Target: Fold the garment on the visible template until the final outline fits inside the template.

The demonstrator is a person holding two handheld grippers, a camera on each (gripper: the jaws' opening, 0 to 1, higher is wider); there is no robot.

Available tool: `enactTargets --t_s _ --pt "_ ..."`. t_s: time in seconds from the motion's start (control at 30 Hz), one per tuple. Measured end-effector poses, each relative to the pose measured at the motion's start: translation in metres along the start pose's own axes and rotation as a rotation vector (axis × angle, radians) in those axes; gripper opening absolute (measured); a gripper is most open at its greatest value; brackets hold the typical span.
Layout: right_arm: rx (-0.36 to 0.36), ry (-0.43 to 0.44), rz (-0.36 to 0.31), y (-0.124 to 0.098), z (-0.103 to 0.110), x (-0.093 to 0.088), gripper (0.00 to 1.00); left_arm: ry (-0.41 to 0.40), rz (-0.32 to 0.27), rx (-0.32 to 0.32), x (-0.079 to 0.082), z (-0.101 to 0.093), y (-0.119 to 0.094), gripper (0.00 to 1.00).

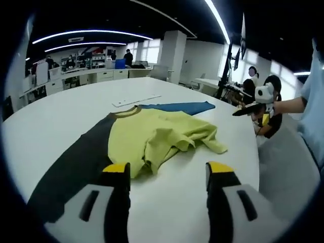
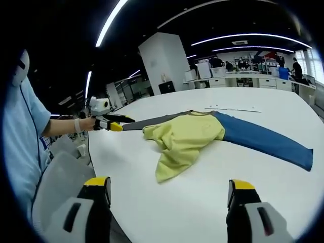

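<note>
Yellow garment (image 1: 162,136) crumpled on template (image 2: 263,139)

Bare table (image 2: 202,197) before the crumpled garment (image 2: 185,136) lies unobstructed

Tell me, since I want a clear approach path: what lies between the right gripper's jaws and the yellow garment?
Bare white table, seen in the right gripper view: nothing sits between the open right gripper and the crumpled yellow garment.
</note>
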State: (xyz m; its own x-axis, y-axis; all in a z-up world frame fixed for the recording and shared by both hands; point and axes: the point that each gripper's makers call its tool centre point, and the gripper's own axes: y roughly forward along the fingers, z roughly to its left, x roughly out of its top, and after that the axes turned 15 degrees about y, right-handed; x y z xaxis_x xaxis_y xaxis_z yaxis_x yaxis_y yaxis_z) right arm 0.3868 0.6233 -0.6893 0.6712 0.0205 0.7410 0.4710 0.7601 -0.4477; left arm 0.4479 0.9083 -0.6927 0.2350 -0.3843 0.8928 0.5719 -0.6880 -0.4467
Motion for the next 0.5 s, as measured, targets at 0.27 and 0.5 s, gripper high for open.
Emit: enactTargets --t_s 0.27,0.5 --pt "0.008 0.000 0.004 0.005 0.001 -0.001 0.96 -0.026 0.060 -0.015 -0.020 -0.006 0.022 0.39" --pt "0.013 0.004 0.013 0.008 0.003 -0.006 0.96 -0.037 0.098 -0.020 -0.032 -0.005 0.040 0.34"
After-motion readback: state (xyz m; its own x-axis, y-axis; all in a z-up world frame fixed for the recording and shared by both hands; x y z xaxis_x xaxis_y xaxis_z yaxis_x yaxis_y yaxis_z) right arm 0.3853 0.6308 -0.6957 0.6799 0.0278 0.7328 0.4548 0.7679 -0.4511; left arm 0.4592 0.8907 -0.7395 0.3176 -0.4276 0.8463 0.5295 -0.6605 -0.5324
